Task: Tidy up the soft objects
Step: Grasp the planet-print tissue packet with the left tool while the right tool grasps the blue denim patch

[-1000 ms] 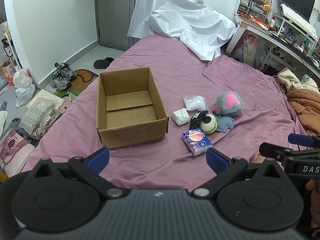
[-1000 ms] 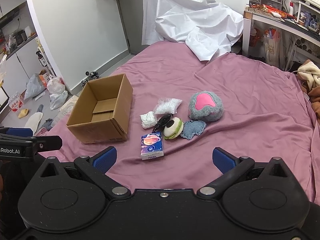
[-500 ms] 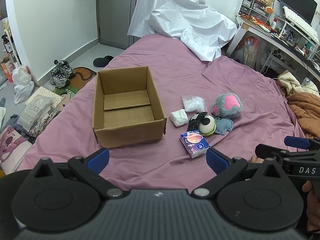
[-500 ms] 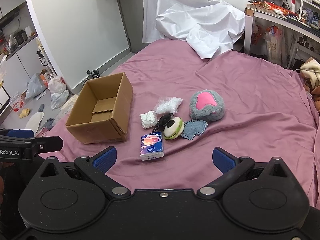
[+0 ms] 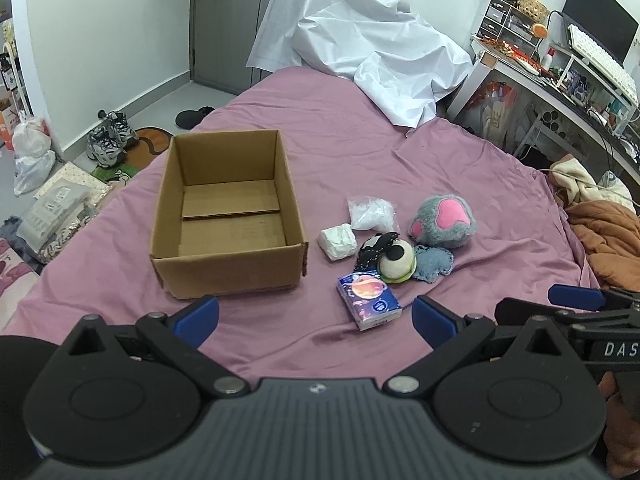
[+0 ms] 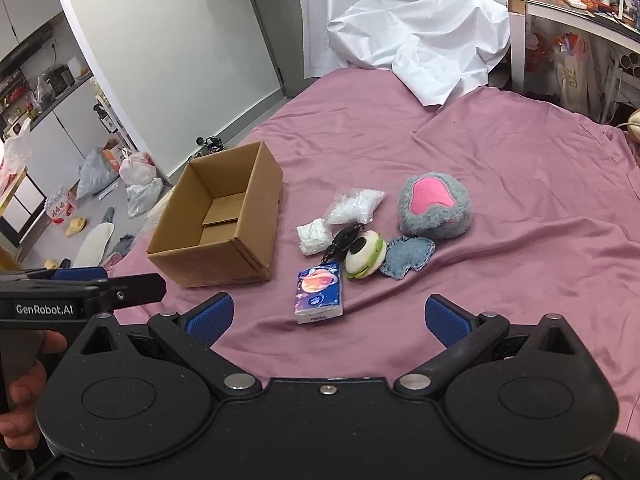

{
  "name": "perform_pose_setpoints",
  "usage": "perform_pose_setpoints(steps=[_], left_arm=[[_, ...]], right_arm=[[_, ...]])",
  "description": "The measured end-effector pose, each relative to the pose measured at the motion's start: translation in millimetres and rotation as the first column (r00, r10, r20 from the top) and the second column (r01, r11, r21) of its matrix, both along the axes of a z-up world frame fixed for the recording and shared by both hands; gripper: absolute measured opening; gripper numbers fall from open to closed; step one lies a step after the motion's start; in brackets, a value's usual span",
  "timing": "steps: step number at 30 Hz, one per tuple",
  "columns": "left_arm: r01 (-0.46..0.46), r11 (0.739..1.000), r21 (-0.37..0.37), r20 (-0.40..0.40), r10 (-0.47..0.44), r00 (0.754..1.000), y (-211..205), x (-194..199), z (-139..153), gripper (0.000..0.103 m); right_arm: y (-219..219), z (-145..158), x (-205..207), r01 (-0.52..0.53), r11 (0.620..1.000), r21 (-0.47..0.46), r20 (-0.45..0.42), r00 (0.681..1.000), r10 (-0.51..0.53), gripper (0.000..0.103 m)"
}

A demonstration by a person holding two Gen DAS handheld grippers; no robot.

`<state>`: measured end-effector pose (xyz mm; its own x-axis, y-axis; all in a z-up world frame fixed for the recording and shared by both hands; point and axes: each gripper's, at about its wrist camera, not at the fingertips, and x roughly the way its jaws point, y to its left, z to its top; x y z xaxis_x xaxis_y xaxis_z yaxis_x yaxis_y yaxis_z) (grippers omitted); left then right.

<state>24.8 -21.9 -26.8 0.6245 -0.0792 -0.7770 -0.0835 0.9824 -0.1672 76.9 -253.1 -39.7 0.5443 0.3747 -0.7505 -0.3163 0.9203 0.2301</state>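
Both views have closed slightly on the tissue pack point(image 6: 319, 291), lying ahead of the spread, empty right gripper point(image 6: 327, 316); left gripper point(image 5: 315, 316) likewise spread; cardboard box point(image 5: 228, 216) left, bare bedsheet point(image 6: 520, 168) right.

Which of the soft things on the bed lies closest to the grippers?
The blue tissue pack with the planet print. It lies at the near end of the cluster, ahead of the round plush, and the others are farther back.

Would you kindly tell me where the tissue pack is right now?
The tissue pack lies on the pink bedsheet, right of the cardboard box, nearest the cameras, just before the round plush toy.
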Motion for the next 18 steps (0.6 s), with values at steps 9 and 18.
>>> perform_pose_setpoints(steps=[9, 18], left_arm=[[-0.007, 0.999, -0.044, -0.027, 0.006, 1.0, -9.2, 21.5, -14.7, 0.1], [-0.033, 0.997, -0.07, -0.074, 0.028, 0.997, -15.8, 48.8, -29.1, 0.095]], right_arm=[[-6.2, -4.6, 28.1, 0.022, 1.0, 0.006, -0.032, 0.999, -0.022, 0.103], [-13.8, -14.9, 58.9, 0.077, 0.997, 0.014, -0.071, 0.995, -0.076, 0.098]])
